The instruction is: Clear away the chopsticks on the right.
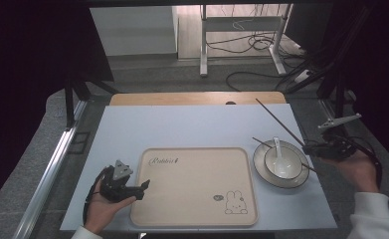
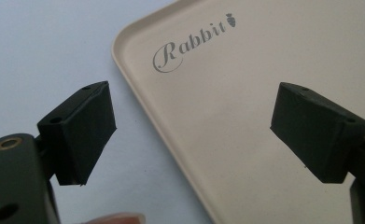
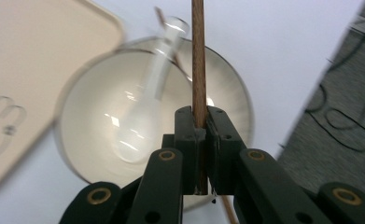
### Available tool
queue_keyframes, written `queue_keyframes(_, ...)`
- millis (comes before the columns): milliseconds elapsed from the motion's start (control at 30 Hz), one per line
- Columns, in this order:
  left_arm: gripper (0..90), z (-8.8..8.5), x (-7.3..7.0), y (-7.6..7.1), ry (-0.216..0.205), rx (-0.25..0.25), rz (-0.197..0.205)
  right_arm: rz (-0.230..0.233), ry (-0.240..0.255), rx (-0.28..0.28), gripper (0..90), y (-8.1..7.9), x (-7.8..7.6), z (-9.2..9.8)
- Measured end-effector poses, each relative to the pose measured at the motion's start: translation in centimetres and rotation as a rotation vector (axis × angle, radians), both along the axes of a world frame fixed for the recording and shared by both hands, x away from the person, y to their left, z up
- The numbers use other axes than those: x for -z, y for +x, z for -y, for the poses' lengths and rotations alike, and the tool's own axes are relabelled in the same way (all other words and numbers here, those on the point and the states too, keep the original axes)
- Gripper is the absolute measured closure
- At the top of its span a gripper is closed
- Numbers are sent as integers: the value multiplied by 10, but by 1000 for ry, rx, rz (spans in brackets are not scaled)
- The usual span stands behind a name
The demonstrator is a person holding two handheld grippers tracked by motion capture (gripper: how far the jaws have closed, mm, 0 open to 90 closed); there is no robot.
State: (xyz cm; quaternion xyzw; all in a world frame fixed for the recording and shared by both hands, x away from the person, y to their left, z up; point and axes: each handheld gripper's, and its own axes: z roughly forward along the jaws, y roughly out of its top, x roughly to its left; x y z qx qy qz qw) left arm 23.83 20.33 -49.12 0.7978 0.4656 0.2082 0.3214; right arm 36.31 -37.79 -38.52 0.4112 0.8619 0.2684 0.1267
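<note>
Clamped between the right gripper's [image 3: 200, 123] jaws, a brown chopstick [image 3: 198, 56] is held above the bowl [image 1: 283, 162] with white spoon [image 1: 279, 155]. Left gripper [image 1: 143, 188] is spread wide over the beige tray's [image 2: 245, 93] left edge.

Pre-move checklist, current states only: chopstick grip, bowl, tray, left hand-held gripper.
1. Right hand-held gripper shut on one chopstick: ok.
2. Second chopstick lies on the plate behind the bowl, not gripped: ok.
3. Spoon rests inside the bowl: ok.
4. Tray bare and flat on the mat: ok.
5. Left hand-held gripper open, holding nothing, over the tray's left edge: ok.
6. Held chopstick's tip clear of the table's far side: cannot tell.
</note>
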Motion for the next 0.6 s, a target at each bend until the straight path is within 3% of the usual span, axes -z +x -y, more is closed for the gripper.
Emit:
queue_keyframes(333,140,0,0,0,0,-3,-2,-13,41,-47,831,-13,-10,-36)
queue_keyframes(600,140,1,0,0,3,0,-5,-55,20,-108,830,-33,-5,-74)
